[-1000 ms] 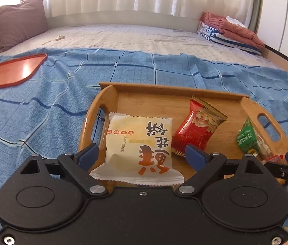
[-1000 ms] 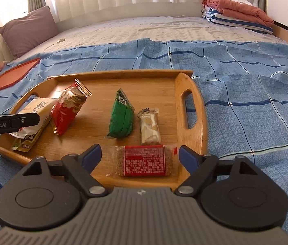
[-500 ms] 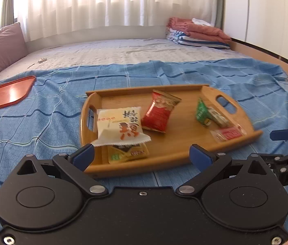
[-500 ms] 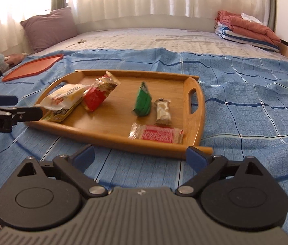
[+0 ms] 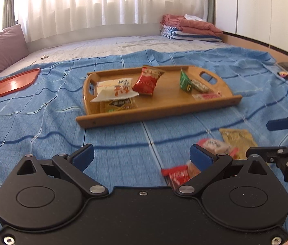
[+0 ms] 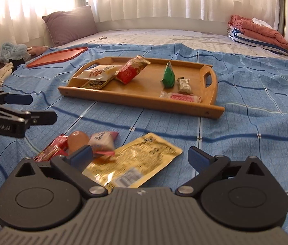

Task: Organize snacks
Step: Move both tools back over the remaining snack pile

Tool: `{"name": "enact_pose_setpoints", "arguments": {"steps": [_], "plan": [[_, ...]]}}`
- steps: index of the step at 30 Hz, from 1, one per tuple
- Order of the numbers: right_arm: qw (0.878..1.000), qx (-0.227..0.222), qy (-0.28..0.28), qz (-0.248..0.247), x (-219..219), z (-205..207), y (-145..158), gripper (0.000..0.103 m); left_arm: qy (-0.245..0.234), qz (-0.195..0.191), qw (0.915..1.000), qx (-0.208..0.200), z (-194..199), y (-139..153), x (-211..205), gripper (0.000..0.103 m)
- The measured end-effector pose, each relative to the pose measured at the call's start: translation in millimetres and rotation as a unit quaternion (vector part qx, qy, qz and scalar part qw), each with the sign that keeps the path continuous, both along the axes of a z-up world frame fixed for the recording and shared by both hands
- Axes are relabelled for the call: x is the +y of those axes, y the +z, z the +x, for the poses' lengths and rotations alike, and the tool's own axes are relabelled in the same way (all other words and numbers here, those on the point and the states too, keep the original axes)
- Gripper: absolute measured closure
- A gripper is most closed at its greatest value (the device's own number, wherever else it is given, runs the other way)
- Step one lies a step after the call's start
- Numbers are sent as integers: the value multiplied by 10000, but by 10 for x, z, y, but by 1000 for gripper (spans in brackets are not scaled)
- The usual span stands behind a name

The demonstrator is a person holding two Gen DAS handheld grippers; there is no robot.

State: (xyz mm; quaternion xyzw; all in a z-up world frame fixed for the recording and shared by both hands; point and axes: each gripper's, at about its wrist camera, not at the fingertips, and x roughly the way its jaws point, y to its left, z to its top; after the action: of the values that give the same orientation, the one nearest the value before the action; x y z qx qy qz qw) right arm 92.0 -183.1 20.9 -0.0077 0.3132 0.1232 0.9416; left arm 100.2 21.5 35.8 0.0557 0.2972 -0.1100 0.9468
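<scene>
On the bed, a blue checked blanket [image 6: 245,94] carries one wooden tray [image 6: 135,100] with a cut-out handle at each short end. Six snacks lie in the tray: a white packet [image 5: 114,90] at the left end, lying over a dark flat packet [image 5: 121,105]; a red bag [image 5: 147,80] beside them; toward the right end a green pouch [image 6: 168,75], a small pale bar [image 6: 184,84] and a clear-wrapped red bar [image 6: 179,97] against the near rim. The middle of the tray floor is bare wood.

Nearer than the tray, on the blanket, lie more loose snacks: one large yellow pouch [image 6: 135,163], one pink-and-white sweet [image 6: 103,141], one round brownish piece [image 6: 77,141] and one red wrapper [image 6: 51,150]. These four lie close together, the smaller ones just left of the pouch. A strip of open blanket separates them from the tray's near edge, and wide open blanket lies right of the tray.

Far left of the tray sits one orange tray [image 6: 57,56], empty. Beyond the tray, one pillow [image 6: 70,25] stands left and one pile of folded bedding [image 6: 258,33] right.

The left gripper [image 5: 141,156] hangs over bare blanket, jaws spread wide, holding nothing. The right gripper [image 6: 140,157] hangs over the yellow pouch, jaws likewise wide apart and gripping nothing.
</scene>
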Motion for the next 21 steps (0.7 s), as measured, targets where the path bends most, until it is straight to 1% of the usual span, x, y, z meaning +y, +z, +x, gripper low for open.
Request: {"name": "enact_pose_setpoints", "arguments": {"steps": [8, 14, 21], "plan": [[10000, -32, -9, -3, 166, -156, -136, 1, -21, 106, 9999, 11, -261, -136, -59, 2], [9995, -9, 56, -307, 290, -178, -252, 0, -28, 25, 9999, 134, -437, -239, -52, 2], [9998, -2, -169, -42, 229, -193, -331, 0, 28, 62, 9996, 260, -567, -304, -50, 2]]}}
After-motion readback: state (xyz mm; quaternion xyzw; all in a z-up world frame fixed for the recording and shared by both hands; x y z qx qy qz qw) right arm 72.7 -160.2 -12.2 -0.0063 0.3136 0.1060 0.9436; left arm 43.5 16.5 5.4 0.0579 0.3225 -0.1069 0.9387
